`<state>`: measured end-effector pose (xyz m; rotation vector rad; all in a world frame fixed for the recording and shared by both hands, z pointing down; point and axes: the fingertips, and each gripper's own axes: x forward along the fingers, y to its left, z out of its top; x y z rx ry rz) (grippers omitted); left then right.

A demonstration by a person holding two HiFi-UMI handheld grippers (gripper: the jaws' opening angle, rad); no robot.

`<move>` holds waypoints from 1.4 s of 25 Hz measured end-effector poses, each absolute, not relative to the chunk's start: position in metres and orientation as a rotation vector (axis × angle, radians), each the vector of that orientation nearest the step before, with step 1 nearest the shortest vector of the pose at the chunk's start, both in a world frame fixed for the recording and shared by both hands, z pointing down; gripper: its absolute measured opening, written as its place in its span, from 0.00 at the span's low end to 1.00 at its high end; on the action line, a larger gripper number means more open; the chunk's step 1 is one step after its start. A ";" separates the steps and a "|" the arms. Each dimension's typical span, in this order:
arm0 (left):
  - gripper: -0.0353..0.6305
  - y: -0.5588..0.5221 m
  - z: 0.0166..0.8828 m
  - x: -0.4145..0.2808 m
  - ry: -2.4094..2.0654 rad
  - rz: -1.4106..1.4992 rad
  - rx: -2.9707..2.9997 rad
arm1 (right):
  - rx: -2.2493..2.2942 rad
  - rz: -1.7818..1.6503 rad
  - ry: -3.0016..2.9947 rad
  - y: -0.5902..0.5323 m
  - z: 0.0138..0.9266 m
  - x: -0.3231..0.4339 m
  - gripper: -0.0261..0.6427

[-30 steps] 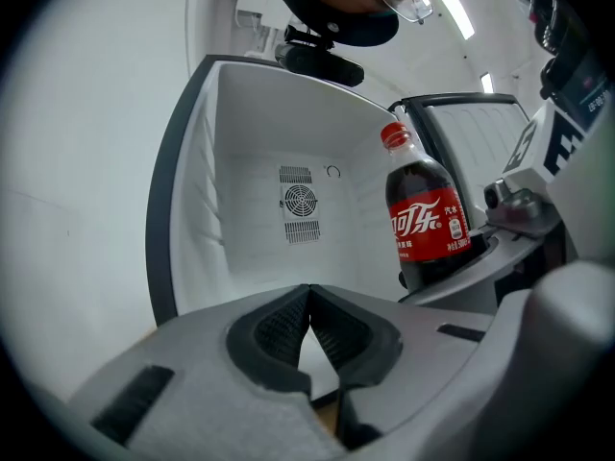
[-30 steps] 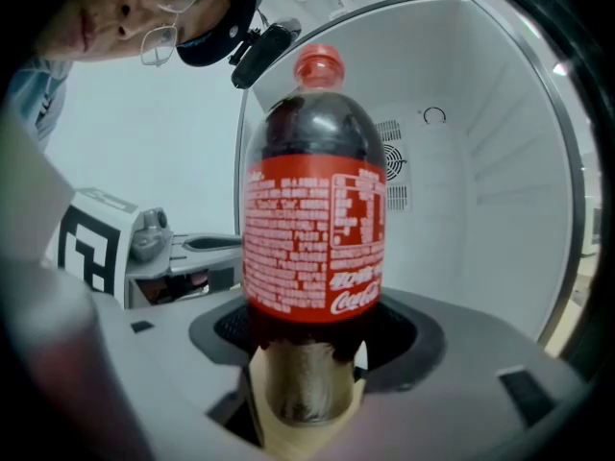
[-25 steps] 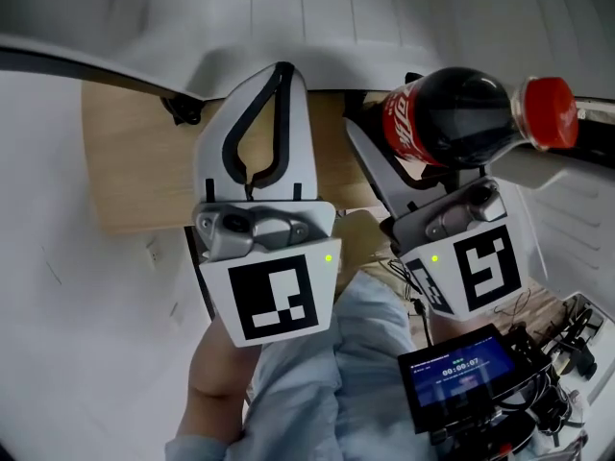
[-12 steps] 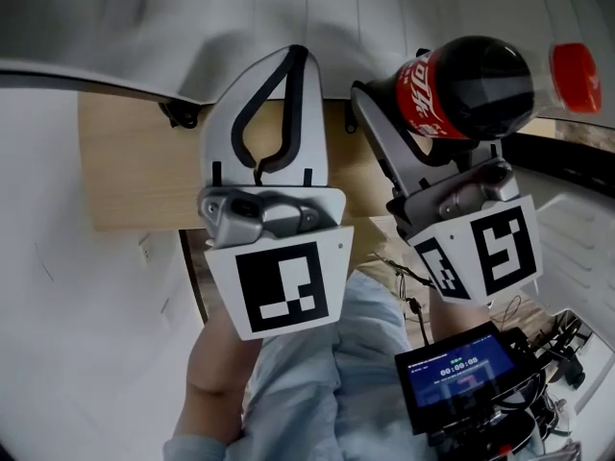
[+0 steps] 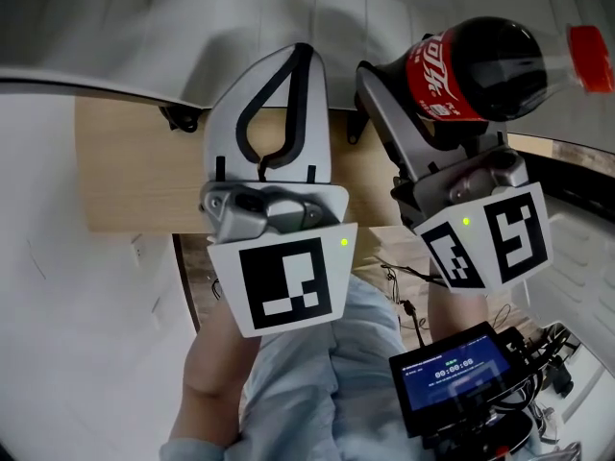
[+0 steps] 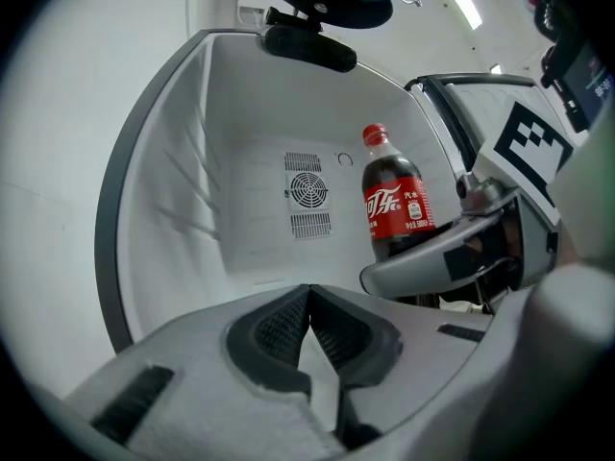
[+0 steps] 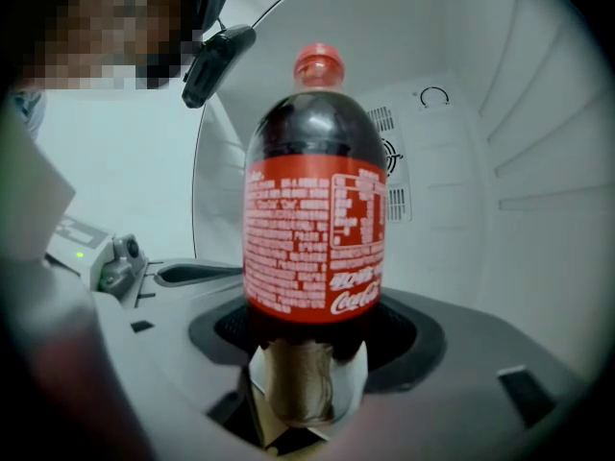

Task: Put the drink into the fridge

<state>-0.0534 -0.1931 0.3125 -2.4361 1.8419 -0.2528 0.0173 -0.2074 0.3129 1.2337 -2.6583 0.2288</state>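
Note:
The drink is a dark cola bottle [image 5: 485, 58] with a red label and red cap [image 5: 588, 44]. My right gripper [image 5: 437, 99] is shut on its lower body and holds it in the air before the open white fridge [image 6: 173, 190]. In the right gripper view the bottle [image 7: 315, 221] stands upright between the pads, in front of the fridge's back wall. My left gripper [image 5: 300, 58] is beside it on the left, shut with nothing in it, its pads [image 6: 279, 329] meeting. From the left gripper view the bottle [image 6: 395, 207] shows to the right.
A round fan vent [image 6: 306, 195] sits on the fridge's back wall, and ribbed shelf rails [image 7: 553, 176] run along the right wall. A tan wooden surface [image 5: 125, 171] lies below the grippers. A small lit screen [image 5: 452, 375] with cables hangs at the lower right.
The right gripper has carried the bottle up and to the right in the head view, farther toward the fridge. The left gripper has barely shifted and stays shut.

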 end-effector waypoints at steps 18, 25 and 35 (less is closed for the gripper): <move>0.07 -0.190 0.314 -0.051 1.862 -0.231 -2.438 | 1.231 0.132 -2.656 -0.229 0.305 0.011 0.47; 0.07 -0.189 0.312 -0.047 1.854 -0.218 -2.446 | 1.224 0.080 -2.663 -0.238 0.298 0.006 0.47; 0.07 -0.188 0.305 -0.045 1.859 -0.197 -2.447 | 1.228 0.009 -2.673 -0.254 0.286 -0.003 0.47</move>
